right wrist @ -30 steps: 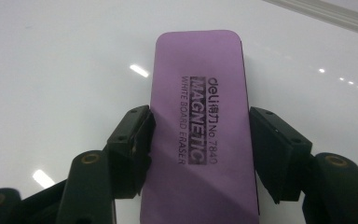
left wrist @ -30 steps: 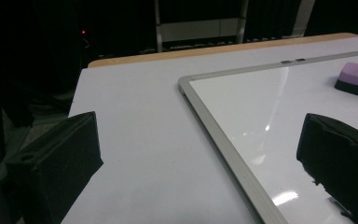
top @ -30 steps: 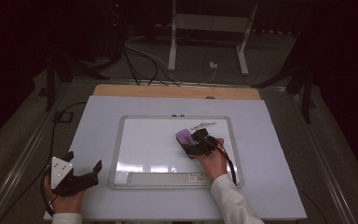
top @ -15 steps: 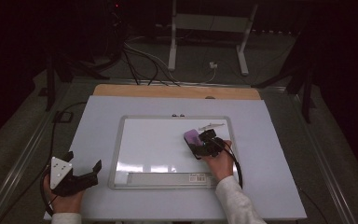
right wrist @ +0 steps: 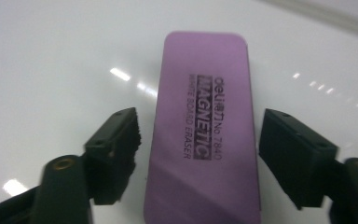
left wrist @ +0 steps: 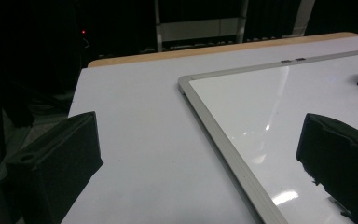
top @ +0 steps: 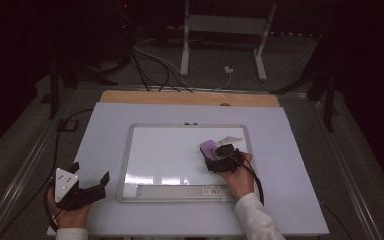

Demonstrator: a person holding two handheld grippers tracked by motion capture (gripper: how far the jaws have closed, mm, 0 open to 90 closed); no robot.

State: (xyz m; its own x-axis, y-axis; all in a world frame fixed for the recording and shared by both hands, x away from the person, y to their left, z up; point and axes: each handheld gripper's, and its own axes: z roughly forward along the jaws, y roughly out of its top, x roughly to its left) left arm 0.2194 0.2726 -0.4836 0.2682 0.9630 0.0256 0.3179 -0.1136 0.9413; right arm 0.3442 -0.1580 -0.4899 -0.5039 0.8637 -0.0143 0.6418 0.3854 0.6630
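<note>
White whiteboard (top: pixel 170 160) holds a light, rigid purple eraser (right wrist: pixel 204 140); right gripper (right wrist: pixel 198 149) has just been opening astride its long sides, pads clear; left gripper (left wrist: pixel 200 154) gapes empty.

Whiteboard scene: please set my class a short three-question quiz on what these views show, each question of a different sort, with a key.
1. True or false: the purple rectangular magnetic eraser lies between the right gripper's jaws with gaps on both sides.
2. On what does the eraser lie? A) the silver-framed whiteboard B) the pale blue table cover C) the floor
3. Fill in: the left gripper, jaws apart, is beside the whiteboard's ______ edge in the high view.

Key: 1 true; 2 A; 3 left.
</note>
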